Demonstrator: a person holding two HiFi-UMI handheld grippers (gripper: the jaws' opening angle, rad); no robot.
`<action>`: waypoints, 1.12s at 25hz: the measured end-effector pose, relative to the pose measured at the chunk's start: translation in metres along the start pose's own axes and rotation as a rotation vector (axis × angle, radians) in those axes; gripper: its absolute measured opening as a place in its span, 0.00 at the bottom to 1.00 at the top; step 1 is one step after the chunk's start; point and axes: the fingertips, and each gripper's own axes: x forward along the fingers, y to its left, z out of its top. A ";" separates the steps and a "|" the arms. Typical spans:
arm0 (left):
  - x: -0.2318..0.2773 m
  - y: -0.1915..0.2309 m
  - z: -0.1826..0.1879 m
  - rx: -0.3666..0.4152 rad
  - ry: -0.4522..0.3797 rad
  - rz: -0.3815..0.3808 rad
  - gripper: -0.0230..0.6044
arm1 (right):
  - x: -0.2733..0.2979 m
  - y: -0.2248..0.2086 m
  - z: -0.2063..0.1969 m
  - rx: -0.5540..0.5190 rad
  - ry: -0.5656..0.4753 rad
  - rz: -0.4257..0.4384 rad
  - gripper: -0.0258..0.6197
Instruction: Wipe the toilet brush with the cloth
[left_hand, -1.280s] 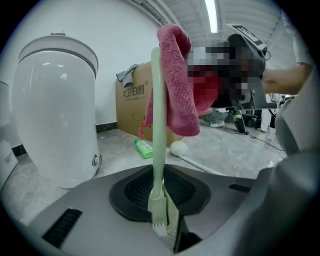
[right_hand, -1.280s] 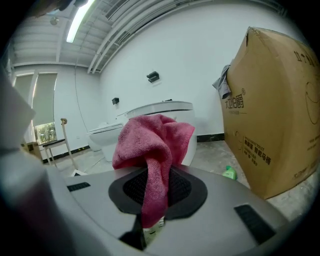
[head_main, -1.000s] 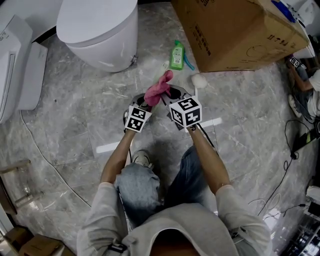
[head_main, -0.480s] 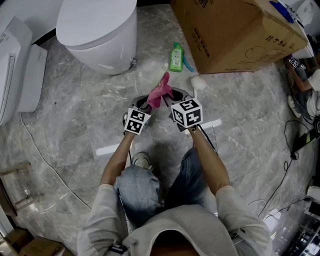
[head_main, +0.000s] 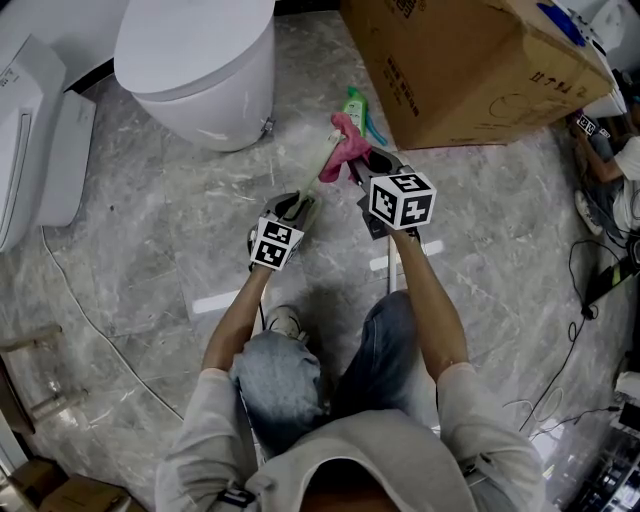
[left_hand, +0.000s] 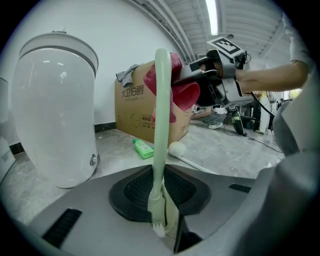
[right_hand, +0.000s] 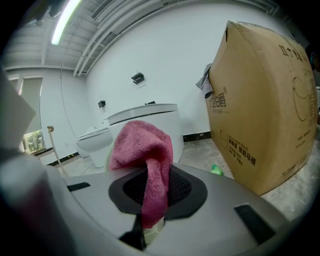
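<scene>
A pale green toilet brush handle (head_main: 318, 172) slants from my left gripper (head_main: 293, 208) up toward the cardboard box. In the left gripper view the jaws are shut on the brush (left_hand: 160, 150) near its bristle end, and the handle rises straight ahead of my left gripper (left_hand: 162, 222). A pink cloth (head_main: 345, 140) is wrapped round the handle's far end. My right gripper (head_main: 366, 165) is shut on that cloth. In the right gripper view the cloth (right_hand: 145, 160) bulges out of the jaws of my right gripper (right_hand: 148, 222) and hides the handle.
A white toilet (head_main: 200, 60) stands at the upper left and a large cardboard box (head_main: 470, 60) at the upper right. A green bottle (head_main: 352, 100) lies on the marble floor between them. A white ball-headed stick (left_hand: 176, 149) lies near the box. Cables (head_main: 590, 280) run at the right.
My right gripper has slid the pink cloth up along the handle, away from the left gripper toward the box. The left gripper and brush have stayed put.
</scene>
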 end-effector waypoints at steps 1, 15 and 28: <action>0.001 0.000 -0.001 0.000 -0.002 0.000 0.16 | 0.001 0.000 0.006 -0.002 -0.009 0.002 0.14; -0.001 -0.003 0.003 0.016 0.011 -0.019 0.16 | 0.024 0.036 -0.002 0.024 0.013 0.091 0.14; 0.002 0.001 -0.002 0.010 0.016 -0.015 0.16 | 0.038 0.060 -0.077 -0.004 0.180 0.145 0.14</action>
